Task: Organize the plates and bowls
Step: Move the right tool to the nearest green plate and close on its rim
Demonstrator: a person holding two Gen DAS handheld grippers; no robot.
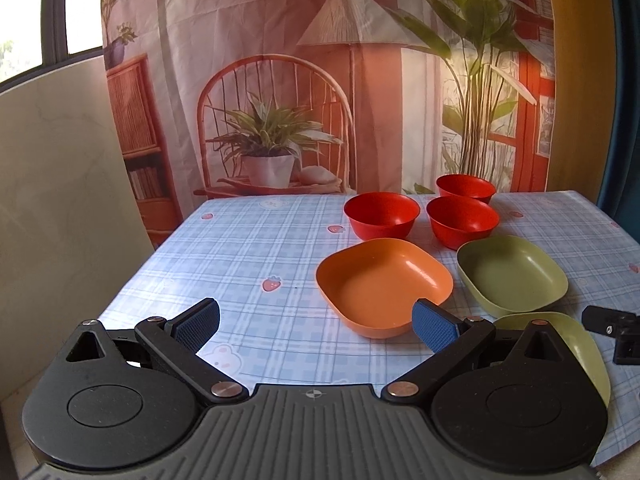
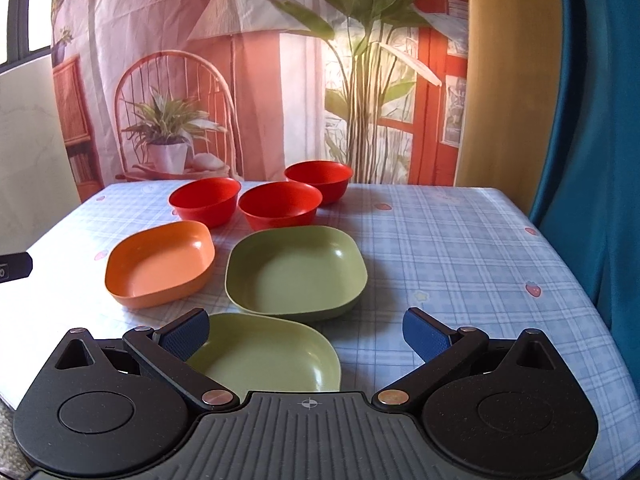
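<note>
Three red bowls (image 1: 382, 214) (image 1: 462, 220) (image 1: 466, 187) stand at the back of the table, also in the right wrist view (image 2: 205, 200) (image 2: 280, 204) (image 2: 319, 176). In front of them lie an orange square plate (image 1: 380, 280) (image 2: 158, 262) and a green square plate (image 1: 512, 274) (image 2: 296, 272). A second green plate (image 1: 576, 340) (image 2: 264, 356) sits nearest the front edge. My left gripper (image 1: 318, 326) hovers open, its right pad just before the orange plate. My right gripper (image 2: 306, 338) is open above the near green plate. Both hold nothing.
The table (image 1: 248, 248) wears a blue checked cloth with strawberry prints. A printed curtain (image 1: 280, 80) hangs behind it. A pale wall (image 1: 60, 180) is at the left, a teal curtain (image 2: 592, 160) at the right. The other gripper's black tip (image 1: 612, 328) shows at right.
</note>
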